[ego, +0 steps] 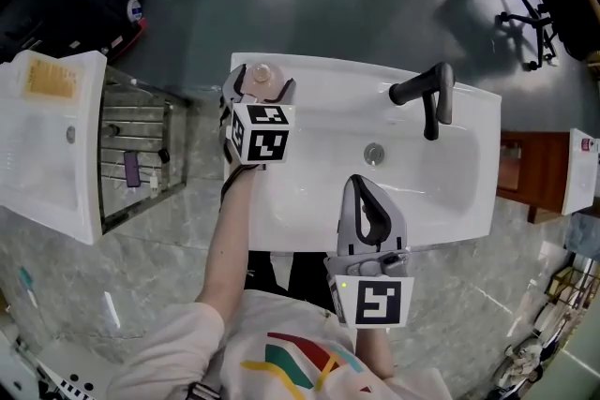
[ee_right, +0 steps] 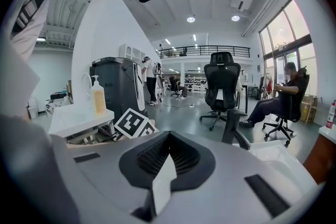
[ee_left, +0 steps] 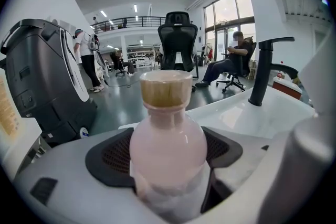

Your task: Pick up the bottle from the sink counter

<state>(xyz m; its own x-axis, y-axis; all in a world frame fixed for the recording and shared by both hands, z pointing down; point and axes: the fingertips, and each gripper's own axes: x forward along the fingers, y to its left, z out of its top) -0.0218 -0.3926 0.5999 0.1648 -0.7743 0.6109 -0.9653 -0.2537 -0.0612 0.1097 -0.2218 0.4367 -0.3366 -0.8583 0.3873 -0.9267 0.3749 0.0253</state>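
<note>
Reaching forward, left tool (ego: 261,89) clamped on pink bottle (ee_left: 168,139) at sink (ego: 469,201) corner, right tool (ego: 362,192) closed, empty

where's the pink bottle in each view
Head view: bottle upper left, on the sink corner, inside the left tool.
Left gripper view: bottle dead centre, between the jaws.
Right gripper view: not in it.
Shared landmark: the black faucet.

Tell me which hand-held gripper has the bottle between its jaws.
The left hand-held gripper, at the sink's far left corner: its jaws clamp the pink bottle. The right hand-held gripper is shut on nothing, over the sink's near rim.
</note>
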